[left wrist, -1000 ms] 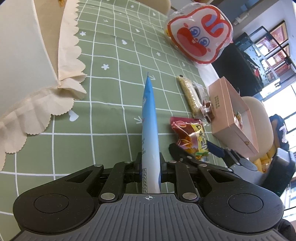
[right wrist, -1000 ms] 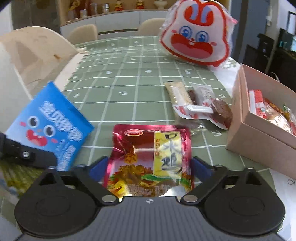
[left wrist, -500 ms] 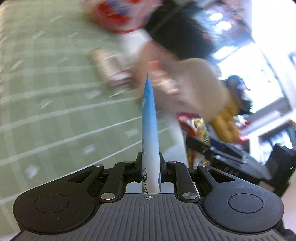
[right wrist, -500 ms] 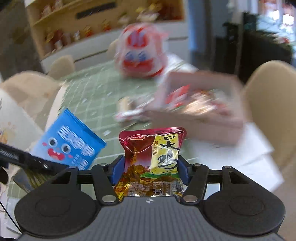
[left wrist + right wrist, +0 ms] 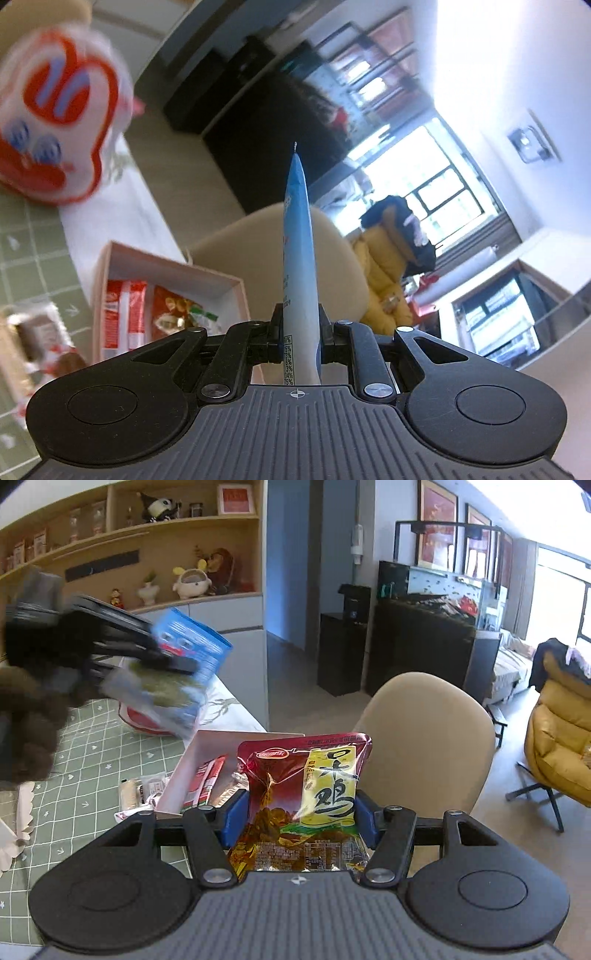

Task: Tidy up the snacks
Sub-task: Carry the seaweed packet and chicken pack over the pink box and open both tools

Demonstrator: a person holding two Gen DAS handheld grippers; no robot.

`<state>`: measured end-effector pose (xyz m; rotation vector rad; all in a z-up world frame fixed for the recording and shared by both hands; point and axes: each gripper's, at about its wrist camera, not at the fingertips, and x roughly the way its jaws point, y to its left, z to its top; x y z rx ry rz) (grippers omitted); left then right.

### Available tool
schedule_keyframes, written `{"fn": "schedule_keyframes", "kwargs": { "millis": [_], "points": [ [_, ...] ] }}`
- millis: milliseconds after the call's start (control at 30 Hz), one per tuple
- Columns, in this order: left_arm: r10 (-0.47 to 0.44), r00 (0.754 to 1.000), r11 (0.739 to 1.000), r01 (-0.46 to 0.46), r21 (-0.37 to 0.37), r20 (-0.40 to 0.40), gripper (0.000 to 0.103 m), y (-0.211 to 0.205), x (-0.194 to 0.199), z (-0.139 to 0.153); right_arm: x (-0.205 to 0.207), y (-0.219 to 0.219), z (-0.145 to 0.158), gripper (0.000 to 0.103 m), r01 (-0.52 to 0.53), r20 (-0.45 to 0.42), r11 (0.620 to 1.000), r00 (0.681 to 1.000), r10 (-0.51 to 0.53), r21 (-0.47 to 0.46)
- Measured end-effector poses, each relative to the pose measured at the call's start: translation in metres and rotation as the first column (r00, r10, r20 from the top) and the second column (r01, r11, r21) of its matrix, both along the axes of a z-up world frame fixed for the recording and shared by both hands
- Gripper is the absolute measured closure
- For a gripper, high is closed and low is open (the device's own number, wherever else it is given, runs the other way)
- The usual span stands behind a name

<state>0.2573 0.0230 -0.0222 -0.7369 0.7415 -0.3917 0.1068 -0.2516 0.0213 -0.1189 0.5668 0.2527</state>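
Note:
My left gripper [image 5: 298,332] is shut on a blue snack packet [image 5: 298,258], seen edge-on and held in the air; the packet also shows in the right wrist view [image 5: 184,657], raised at the upper left. My right gripper [image 5: 301,819] is shut on a red and yellow snack pouch [image 5: 306,794], lifted above the near edge of the open pink box [image 5: 192,760]. The box [image 5: 99,291] holds red snack packs [image 5: 123,317]. More small snacks [image 5: 138,794] lie on the green checked tablecloth left of the box.
A big red and white rabbit-face bag [image 5: 51,125] stands at the far table end. A beige chair [image 5: 424,738] stands behind the box. A yellow armchair [image 5: 557,746] is at the right. A cream scalloped cloth [image 5: 22,823] lies at the left table edge.
Both grippers have lifted from the table with their packets and swung right toward the pink box. The left gripper now points over the box and chair instead of the tablecloth.

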Motion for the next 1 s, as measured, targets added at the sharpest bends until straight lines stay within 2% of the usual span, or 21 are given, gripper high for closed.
{"fn": "schedule_keyframes", "kwargs": {
  "millis": [67,167,300,433,500,567,633,800,1000],
  "points": [
    [0.003,0.998,1.0,-0.002,0.01,-0.064,0.085,-0.003,0.018,-0.029,0.003,0.005,-0.001,0.043,0.007,-0.01,1.0,1.0,-0.007,-0.021],
    [-0.016,0.991,0.999,0.022,0.047,-0.13,0.08,0.002,0.028,-0.073,0.013,0.013,-0.005,0.043,0.008,-0.015,0.999,1.0,-0.009,-0.051],
    [-0.025,0.984,0.994,0.044,0.103,-0.178,0.079,0.017,0.032,-0.103,0.032,0.022,-0.011,0.043,0.007,-0.045,0.998,0.999,-0.009,-0.059],
    [0.025,0.995,0.993,-0.014,0.121,-0.093,0.079,0.041,0.007,-0.088,0.06,0.033,-0.012,0.043,-0.004,-0.073,0.999,0.997,0.001,-0.036],
    [0.055,0.997,0.981,-0.044,0.187,-0.054,0.079,0.049,-0.012,-0.074,0.08,0.04,-0.011,0.043,-0.013,-0.087,1.0,0.996,0.012,-0.013],
    [0.084,0.996,0.957,-0.07,0.282,-0.036,0.079,0.051,-0.034,-0.062,0.105,0.049,-0.01,0.043,-0.025,-0.116,1.0,0.993,0.026,0.012],
    [0.1,0.995,0.938,-0.087,0.337,-0.023,0.079,0.055,-0.059,-0.059,0.135,0.06,-0.013,0.043,-0.036,-0.163,0.998,0.986,0.043,0.046],
    [0.146,0.987,0.948,-0.119,0.295,-0.07,0.079,0.068,-0.103,-0.071,0.196,0.091,-0.048,0.043,-0.038,-0.299,0.993,0.952,0.068,0.108],
    [0.187,0.973,0.947,-0.141,0.289,-0.137,0.079,0.079,-0.132,-0.092,0.227,0.122,-0.11,0.043,-0.047,-0.38,0.996,0.922,0.075,0.082]
  ]
}}
